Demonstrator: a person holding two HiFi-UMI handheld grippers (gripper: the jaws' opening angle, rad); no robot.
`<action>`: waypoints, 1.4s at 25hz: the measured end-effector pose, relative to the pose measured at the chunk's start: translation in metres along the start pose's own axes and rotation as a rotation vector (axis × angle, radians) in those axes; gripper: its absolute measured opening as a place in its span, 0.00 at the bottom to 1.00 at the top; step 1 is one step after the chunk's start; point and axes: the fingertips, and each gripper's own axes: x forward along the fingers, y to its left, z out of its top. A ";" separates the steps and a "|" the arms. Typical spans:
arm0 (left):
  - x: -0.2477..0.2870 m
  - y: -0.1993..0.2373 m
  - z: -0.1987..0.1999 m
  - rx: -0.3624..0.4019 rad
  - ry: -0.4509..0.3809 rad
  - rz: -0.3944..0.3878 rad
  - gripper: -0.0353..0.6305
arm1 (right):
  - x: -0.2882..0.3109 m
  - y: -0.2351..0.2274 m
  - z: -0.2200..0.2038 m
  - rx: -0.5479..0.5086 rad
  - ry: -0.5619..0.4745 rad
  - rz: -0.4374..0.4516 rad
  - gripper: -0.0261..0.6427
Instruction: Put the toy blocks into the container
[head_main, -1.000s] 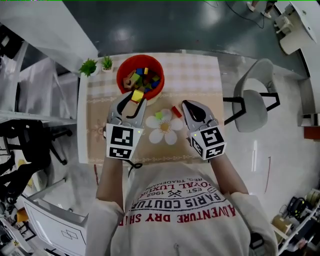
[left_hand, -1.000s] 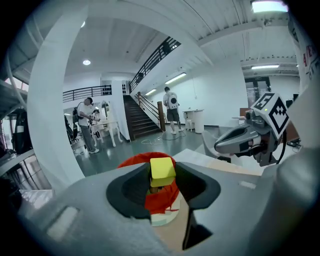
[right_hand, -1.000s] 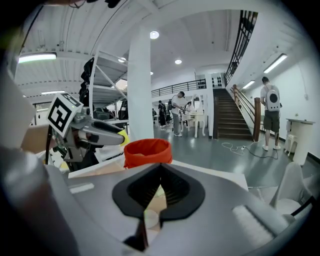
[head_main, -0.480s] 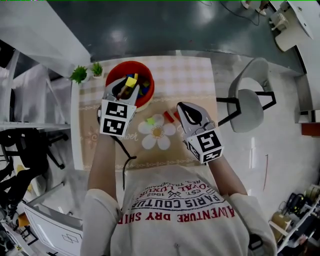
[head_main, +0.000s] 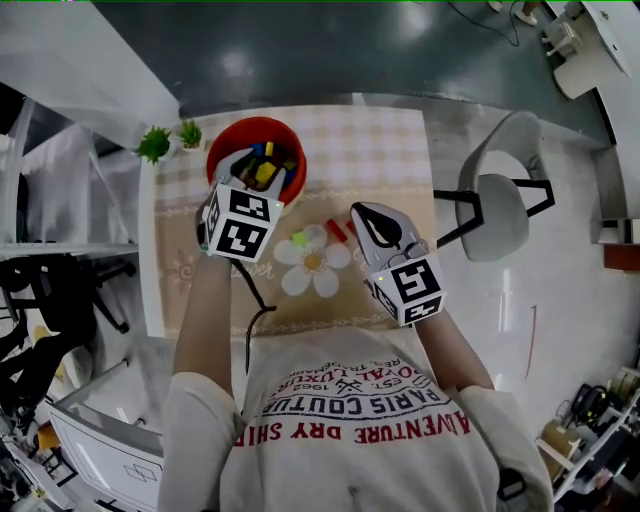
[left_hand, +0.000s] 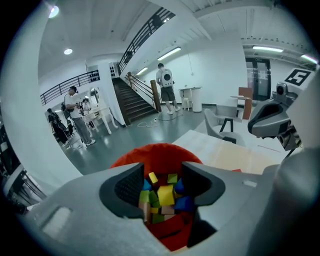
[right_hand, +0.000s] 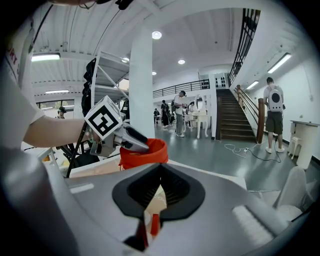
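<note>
Left gripper (head_main: 262, 168), just opening, half-hiding container (head_main: 240, 130)

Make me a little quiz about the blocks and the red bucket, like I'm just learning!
1. True or false: the left gripper hangs over the bucket.
2. What colour is the block just ahead of the right gripper? A. blue B. red C. black
3. Fill in: the green block lies on a mat shaped like a ____.
Key: 1. True; its jaws have just been opening and press on no block. 2. B. 3. flower.
</note>
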 end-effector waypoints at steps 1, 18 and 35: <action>-0.001 -0.002 0.001 -0.008 -0.014 -0.009 0.44 | 0.000 0.000 0.000 -0.001 -0.001 -0.001 0.04; -0.087 -0.079 0.006 -0.070 -0.309 -0.133 0.49 | -0.022 0.026 0.004 0.002 -0.137 0.021 0.04; 0.000 -0.159 -0.145 -0.054 0.016 -0.302 0.49 | -0.019 0.037 -0.052 0.022 -0.088 -0.001 0.04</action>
